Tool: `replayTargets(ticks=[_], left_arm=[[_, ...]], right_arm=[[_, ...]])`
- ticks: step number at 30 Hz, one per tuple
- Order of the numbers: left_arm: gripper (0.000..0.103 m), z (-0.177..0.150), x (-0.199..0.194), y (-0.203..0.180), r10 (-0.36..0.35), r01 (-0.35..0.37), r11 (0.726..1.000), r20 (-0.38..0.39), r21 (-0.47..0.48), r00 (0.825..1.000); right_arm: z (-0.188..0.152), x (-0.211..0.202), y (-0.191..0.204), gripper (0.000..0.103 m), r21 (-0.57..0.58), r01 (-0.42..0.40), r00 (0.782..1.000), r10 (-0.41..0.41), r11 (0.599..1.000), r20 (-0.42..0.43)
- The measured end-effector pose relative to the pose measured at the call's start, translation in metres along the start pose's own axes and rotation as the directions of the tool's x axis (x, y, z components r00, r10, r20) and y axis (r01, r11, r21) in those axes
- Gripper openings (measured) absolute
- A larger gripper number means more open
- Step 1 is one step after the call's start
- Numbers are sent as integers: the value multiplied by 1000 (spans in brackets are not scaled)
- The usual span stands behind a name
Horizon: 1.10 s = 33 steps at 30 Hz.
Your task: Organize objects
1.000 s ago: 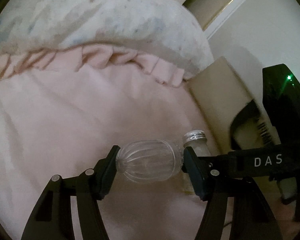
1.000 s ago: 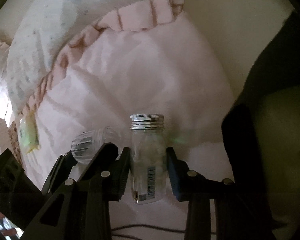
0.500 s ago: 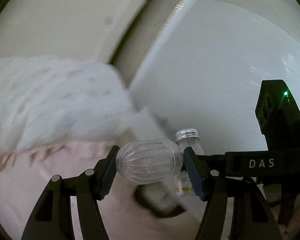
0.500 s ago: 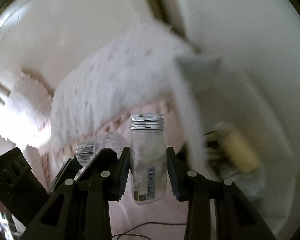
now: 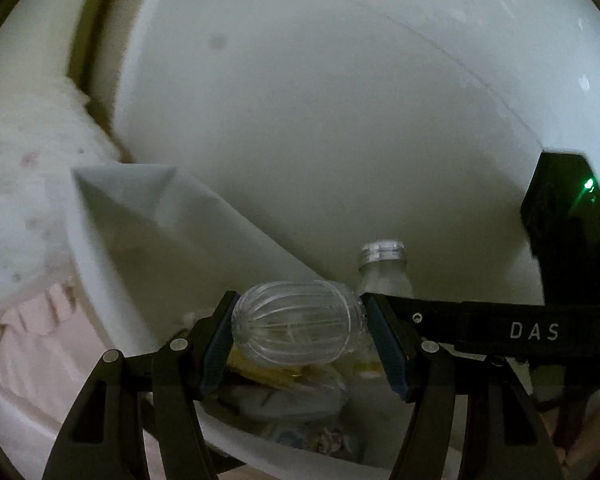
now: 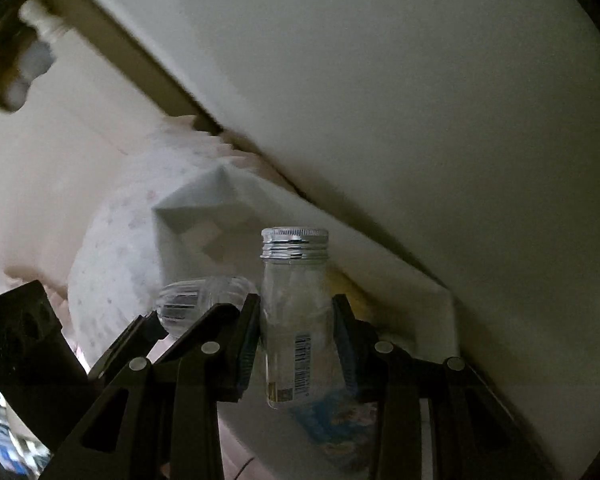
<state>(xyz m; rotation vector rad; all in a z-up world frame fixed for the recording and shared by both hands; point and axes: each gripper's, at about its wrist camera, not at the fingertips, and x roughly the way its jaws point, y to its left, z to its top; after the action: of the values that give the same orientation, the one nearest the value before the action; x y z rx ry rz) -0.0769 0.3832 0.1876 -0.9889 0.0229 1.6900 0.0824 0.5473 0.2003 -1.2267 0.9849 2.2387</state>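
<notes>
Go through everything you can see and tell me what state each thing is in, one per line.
Left gripper: shut on the ribbed jar.
Ribbed jar: clear, lying sideways, held above the bin.
Right gripper: shut on the bottle.
Bottle: upright, metal cap on, held up.
Bin: open, packets inside.

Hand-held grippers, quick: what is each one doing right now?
Left hand-held gripper: closed on the ribbed clear jar.
Right hand-held gripper: closed on the clear bottle with a silver cap.
</notes>
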Motion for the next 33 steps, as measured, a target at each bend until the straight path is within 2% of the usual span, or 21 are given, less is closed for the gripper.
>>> replayTargets(ticks=[2,3,4,6,10,13,15,17,22,26,30,33], left_arm=[[64,2,2,4,39,-39,999,3,-1,999],[64,4,4,10,43,-43,999,5,-20,999],[64,6,5,17,40,-39,998,9,-50,999],[64,13,9,34,28,-27,992,8,-125,1000],[64,25,24,37,66,-67,990,-13,-123,998],[64,29,31,35,54,-58,986,-30,-156,998],[69,30,29,35,28,-31,984,-20,-175,999],[76,33,28,36,-5,4,979,-8,-205,1000],[77,36,27,27,-34,29,980,-20,-196,999],[77,39,13,20,-74,79,977,31,-200,997],[77,40,-4,19,-18,29,981,58,-191,998],[77,27,-18,18,31,-18,981,65,-192,997]], right_arm=[[-1,-6,1,34,-29,15,1000,-15,999,14],[0,-7,2,34,-34,-8,1000,8,999,10],[0,-9,2,34,-31,-31,999,32,999,6],[-2,-7,3,34,-49,-25,1000,24,998,-19],[-11,16,7,34,-81,-1,992,-9,997,-124],[-10,33,6,35,-52,-3,982,-6,999,-187],[-12,38,7,35,-38,-13,978,5,999,-210],[-13,37,13,37,-48,-3,977,-7,999,-211],[-13,21,15,37,-66,10,985,-21,998,-169],[-11,11,24,38,-98,31,993,-42,995,-111],[-10,11,34,40,-118,24,995,-35,993,-92],[-9,9,41,40,-138,42,997,-51,990,-60]])
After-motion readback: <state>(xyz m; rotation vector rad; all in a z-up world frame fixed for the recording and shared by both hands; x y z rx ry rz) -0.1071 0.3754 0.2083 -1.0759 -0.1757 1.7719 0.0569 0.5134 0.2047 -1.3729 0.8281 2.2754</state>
